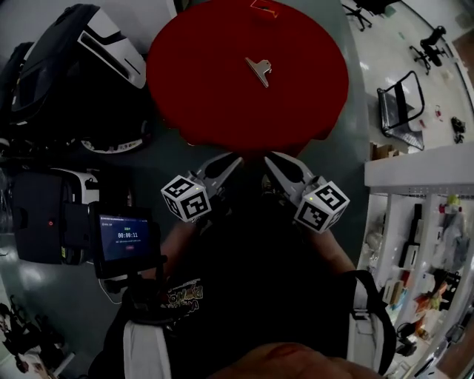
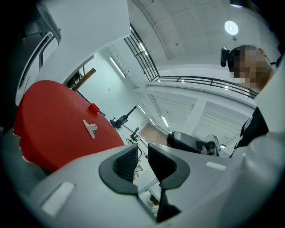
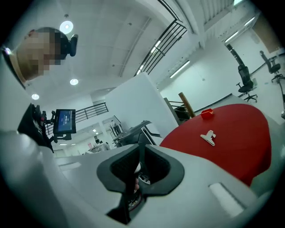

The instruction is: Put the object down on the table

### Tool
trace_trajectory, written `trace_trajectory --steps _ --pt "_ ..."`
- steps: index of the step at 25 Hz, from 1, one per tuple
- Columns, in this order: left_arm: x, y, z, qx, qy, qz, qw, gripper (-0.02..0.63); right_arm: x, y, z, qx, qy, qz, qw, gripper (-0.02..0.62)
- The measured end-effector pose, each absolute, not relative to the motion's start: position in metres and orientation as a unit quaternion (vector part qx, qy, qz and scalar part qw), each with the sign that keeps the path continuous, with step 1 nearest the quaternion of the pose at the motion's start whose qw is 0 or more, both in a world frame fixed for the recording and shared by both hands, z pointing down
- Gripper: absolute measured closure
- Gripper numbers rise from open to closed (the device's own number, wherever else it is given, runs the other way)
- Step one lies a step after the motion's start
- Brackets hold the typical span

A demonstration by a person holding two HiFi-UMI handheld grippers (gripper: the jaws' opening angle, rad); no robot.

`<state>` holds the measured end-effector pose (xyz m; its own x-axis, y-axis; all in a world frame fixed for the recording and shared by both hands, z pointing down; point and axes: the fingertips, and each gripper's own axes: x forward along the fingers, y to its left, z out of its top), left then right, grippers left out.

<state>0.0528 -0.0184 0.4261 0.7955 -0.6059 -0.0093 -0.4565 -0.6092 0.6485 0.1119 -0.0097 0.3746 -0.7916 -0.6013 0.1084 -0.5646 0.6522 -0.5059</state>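
Note:
A silver metal binder clip [image 1: 259, 70] lies on the round red table [image 1: 215, 104], apart from both grippers. It also shows in the left gripper view [image 2: 90, 128] and in the right gripper view [image 3: 208, 137]. My left gripper [image 1: 233, 161] hangs short of the table's near edge, close to the person's body. Its jaws [image 2: 143, 153] are open with nothing between them. Beside it, my right gripper [image 1: 271, 160] points at the table. Only a narrow slit parts its pads [image 3: 140, 153], and nothing sits in it.
A small red box [image 1: 264, 7] stands at the table's far edge. A screen on a mount [image 1: 126, 238] is at my lower left. A black-and-white machine [image 1: 74, 66] stands left of the table. A black chair [image 1: 400, 107] and white shelves [image 1: 415, 170] are at the right.

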Motion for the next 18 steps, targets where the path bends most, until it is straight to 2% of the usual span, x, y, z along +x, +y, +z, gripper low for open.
trace_trajectory --steps 6,12,18 --pt "0.059 0.001 0.42 0.89 -0.29 -0.126 0.33 0.535 0.131 0.011 0.379 -0.331 0.892 -0.299 0.065 0.561" --pt "0.054 0.0 0.413 0.876 -0.319 -0.146 0.33 0.535 0.128 0.012 0.372 -0.3 0.911 -0.279 0.051 0.561" --pt "0.126 0.042 0.406 0.881 -0.334 -0.131 0.309 0.535 0.188 0.05 0.366 -0.267 0.922 -0.279 0.045 0.562"
